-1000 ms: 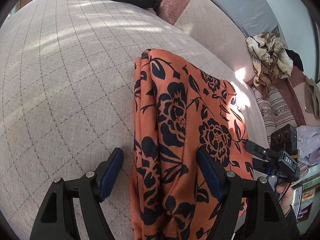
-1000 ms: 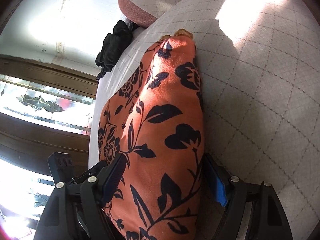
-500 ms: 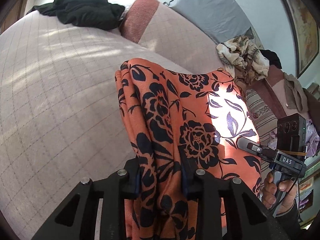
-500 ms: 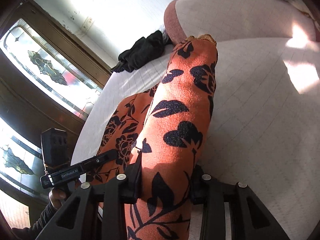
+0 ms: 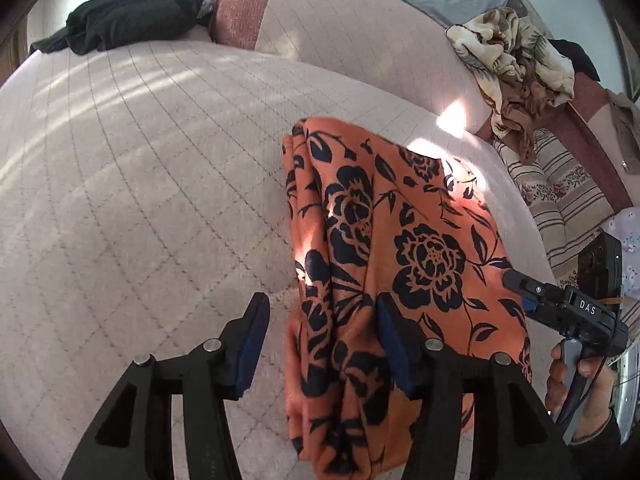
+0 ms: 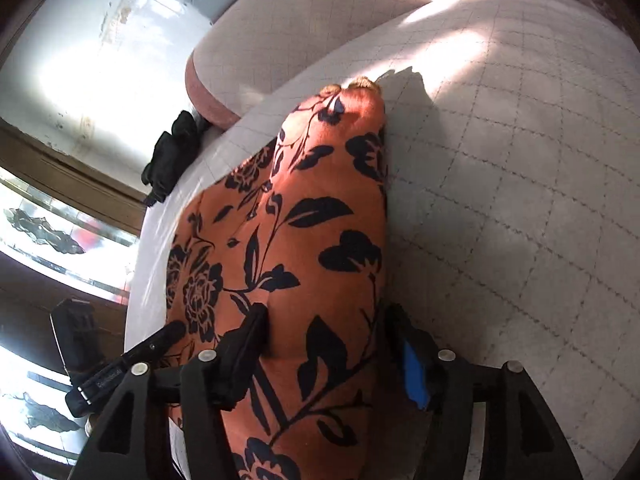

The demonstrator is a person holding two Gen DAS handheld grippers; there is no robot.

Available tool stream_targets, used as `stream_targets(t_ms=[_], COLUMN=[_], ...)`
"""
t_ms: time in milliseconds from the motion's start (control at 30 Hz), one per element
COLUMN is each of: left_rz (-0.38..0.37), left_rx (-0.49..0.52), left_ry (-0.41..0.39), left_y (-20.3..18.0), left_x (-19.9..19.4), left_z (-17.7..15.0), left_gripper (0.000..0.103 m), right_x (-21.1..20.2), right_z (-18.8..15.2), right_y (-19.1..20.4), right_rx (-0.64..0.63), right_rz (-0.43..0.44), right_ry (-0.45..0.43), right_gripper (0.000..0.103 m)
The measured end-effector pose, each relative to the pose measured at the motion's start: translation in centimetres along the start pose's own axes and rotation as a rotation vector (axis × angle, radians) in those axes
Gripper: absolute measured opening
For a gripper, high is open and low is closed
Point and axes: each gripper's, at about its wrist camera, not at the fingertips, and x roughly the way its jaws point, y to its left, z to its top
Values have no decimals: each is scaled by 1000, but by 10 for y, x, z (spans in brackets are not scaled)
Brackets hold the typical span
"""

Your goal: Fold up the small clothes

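Orange flowered cloth lies folded on the quilted bed. Your left gripper and right gripper are opening around it, unclenched; draw back toward six o'clock without snagging it.

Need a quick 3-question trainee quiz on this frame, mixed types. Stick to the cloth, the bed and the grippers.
1. True or false: the orange floral cloth lies bunched lengthwise on the quilted bed cover.
2. What lies at the far edge of the bed cover? A) black garment B) white towel C) blue jeans
3. Fill in: the left gripper has its jaws ____ as they part, one pad clear of the cloth.

Key
1. True.
2. A, the black garment.
3. Opening. The right gripper is also opening, with the cloth between its fingers.
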Motion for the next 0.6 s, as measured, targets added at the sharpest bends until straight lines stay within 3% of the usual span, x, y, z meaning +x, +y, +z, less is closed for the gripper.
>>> stream_targets(t_ms=[67, 133, 233, 300, 333, 400, 467, 600], left_rz=[27, 21, -2, 38, 70, 37, 30, 47], left_rx=[54, 94, 116, 124, 118, 73, 58, 109], left_ry=[-59, -82, -62, -2, 38, 43, 28, 17], left_y=[8, 11, 6, 8, 9, 18, 19, 15], left_x=[-30, -50, -45, -22, -6, 2, -4, -3], left_z=[-5, -11, -25, -35, -37, -43, -41, -42], left_gripper=[56, 56, 56, 56, 57, 62, 63, 65], right_x=[-25, -47, -42, -15, -1, 26, 21, 3], right_z=[4, 10, 20, 19, 16, 14, 13, 28], right_y=[8, 19, 47, 66, 67, 49, 44, 63], right_rx=[-54, -78, -105, -117, -112, -35, 24, -57], right_rz=[-46, 5, 136, 212, 224, 175, 218, 230], right_ry=[-88, -149, -93, -31, 13, 78, 46, -10], right_gripper=[65, 66, 72, 77, 81, 80, 80, 81])
